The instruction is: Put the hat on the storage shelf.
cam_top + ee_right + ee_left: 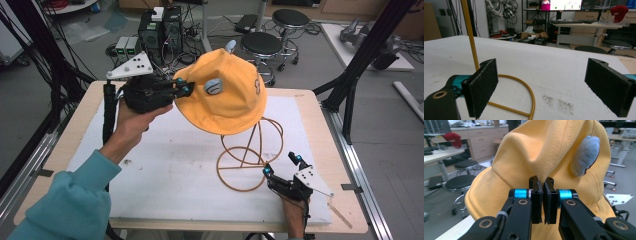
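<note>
1. Left gripper (181, 88) – jaws pinched tight on a fold of the yellow hat's (227, 90) brim, holding it up.
2. The hat hangs in the air over the wire stand (248, 152), above the white mat (165, 165).
3. Right gripper (282, 165) – jaws spread wide, holding nothing, resting by the stand's ring base.

Yellow hat (230, 95), grey ears, tilted above wire stand (250, 155)

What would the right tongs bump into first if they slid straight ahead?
Probably the wire stand. Its base ring lies just ahead of the open right tongs, toward one side, so they might pass beside it.
</note>
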`<state>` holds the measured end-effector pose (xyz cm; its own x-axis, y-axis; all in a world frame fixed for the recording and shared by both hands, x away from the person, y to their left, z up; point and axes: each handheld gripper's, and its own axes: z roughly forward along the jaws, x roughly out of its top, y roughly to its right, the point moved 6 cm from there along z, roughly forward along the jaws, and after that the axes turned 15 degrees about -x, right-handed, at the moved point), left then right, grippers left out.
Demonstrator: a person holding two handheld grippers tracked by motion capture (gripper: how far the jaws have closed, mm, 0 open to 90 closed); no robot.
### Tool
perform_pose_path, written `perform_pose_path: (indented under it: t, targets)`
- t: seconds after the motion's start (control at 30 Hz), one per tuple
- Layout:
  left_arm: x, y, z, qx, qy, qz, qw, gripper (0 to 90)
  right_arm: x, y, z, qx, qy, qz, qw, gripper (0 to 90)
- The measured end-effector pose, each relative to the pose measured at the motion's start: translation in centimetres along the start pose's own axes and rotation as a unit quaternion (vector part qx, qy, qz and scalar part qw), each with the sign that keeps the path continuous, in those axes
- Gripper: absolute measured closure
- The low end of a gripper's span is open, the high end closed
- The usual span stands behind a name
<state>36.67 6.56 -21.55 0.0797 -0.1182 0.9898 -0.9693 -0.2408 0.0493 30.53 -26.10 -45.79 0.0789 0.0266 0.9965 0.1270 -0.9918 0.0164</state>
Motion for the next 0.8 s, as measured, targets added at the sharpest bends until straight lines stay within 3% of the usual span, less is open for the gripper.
perform_pose_path:
  t: [0.33,0.8]
  targets:
    - [-1.2,1.7,4.1,-0.04,-0.013,-0.009,0.9991,86.0,0.0,0.0,0.0,0.0,-0.001,0.002,1.0,10.4]
    - [-3.0,2.9,7.0,-0.072,-0.034,-0.019,0.9967,85.8,0.0,0.1,0.0,0.002,0.002,0.002,1.0,10.4]
